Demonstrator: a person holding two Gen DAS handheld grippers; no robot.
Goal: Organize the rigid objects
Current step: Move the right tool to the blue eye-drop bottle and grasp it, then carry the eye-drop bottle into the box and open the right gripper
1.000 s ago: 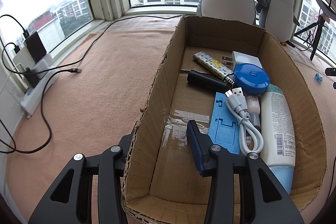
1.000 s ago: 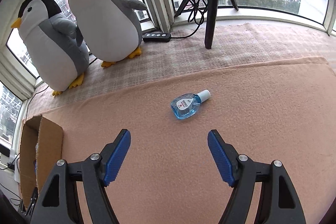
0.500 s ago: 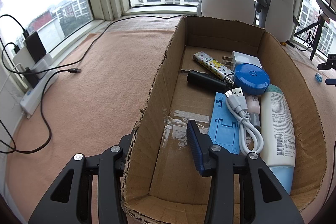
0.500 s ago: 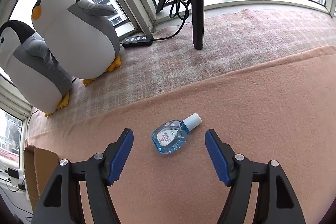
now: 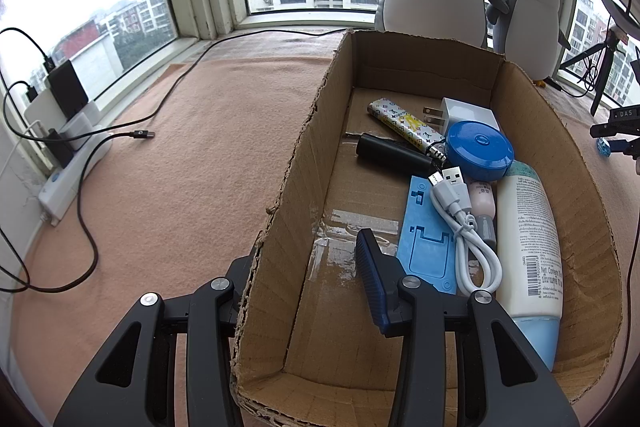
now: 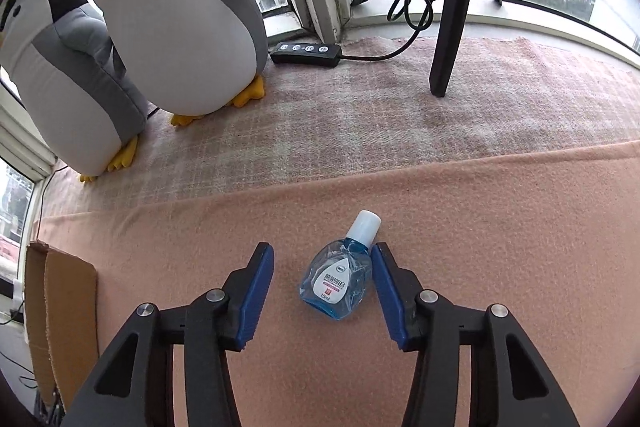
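Your right gripper (image 6: 322, 281) sits low-centre in the right wrist view, jaws fairly wide, straddling the small clear-blue plastic eye-drop bottle w/ white cap (image 6: 340, 277). The bottle lies flat on the peach felt blanket (image 6: 500, 227), cap pointing up-frame; the right blue pad is just beside it, maybe touching, while the left pad is apart from it. Not gripped.

Your left gripper (image 5: 308, 267) is at the bottom of the left wrist view, jaws either side of the left wall of the open brown cardboard box (image 5: 304, 163): one finger outside, one blue pad inside. A clear gap shows between the inner pad and the wall; can't tell if the outer finger touches.

Inside the box, right half of frame: tall white lotion bottle w/ pale-blue cap (image 5: 530, 247) along the right wall, coiled white USB cable (image 5: 466, 227) over a flat blue plastic phone stand (image 5: 424, 231), round blue disc-shaped case (image 5: 479, 150), white wall charger plug (image 5: 466, 115), patterned white lighter-like stick (image 5: 406, 125), black cylinder (image 5: 390, 155), small pink bottle (image 5: 482, 201).

Two grey-white plush penguins (image 6: 176, 27) stand upper left in the right wrist view, black tripod leg (image 6: 452, 11) upper right.
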